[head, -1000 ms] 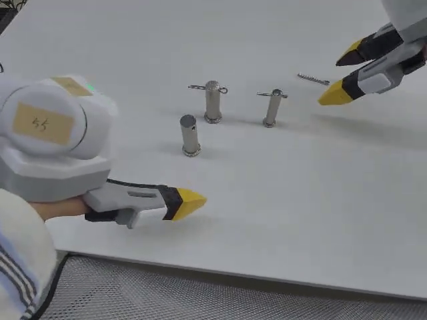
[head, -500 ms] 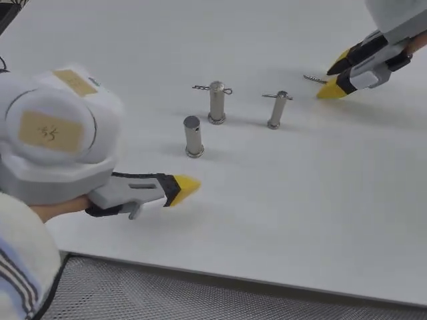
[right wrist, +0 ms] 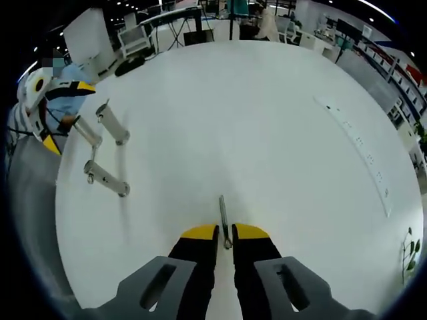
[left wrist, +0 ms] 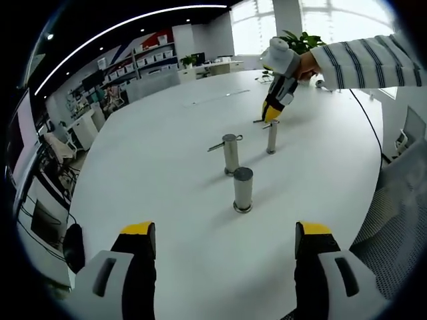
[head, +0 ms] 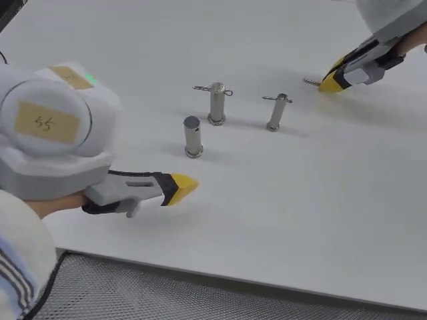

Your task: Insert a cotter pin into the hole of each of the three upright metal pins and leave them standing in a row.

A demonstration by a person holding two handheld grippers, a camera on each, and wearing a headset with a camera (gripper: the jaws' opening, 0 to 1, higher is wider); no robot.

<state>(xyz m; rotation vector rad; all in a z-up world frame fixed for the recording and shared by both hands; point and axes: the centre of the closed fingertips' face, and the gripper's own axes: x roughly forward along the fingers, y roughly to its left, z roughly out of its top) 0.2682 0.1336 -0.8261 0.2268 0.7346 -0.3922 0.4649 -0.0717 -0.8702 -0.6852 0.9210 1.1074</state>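
Note:
Three upright metal pins stand on the white table (head: 280,200). The nearest pin (head: 192,137) (left wrist: 242,190) has an empty hole. The middle pin (head: 216,103) and the right pin (head: 275,112) each carry a cotter pin. My left gripper (head: 181,187) (left wrist: 225,233) rests low on the table in front of the nearest pin, jaws wide open and empty. At the far right, my right gripper (head: 330,83) (right wrist: 225,232) is down at the table, shut on a loose cotter pin (right wrist: 223,217) (head: 311,82) that sticks out ahead of its yellow tips.
The table's front edge (head: 233,283) runs below my left gripper, with grey mesh flooring beyond it. In the right gripper view the pins (right wrist: 107,179) stand far to the left, with bare white tabletop ahead.
My right gripper has dropped from above the table to the loose cotter pin and its jaws have shut around it. My left gripper has stayed nearly still.

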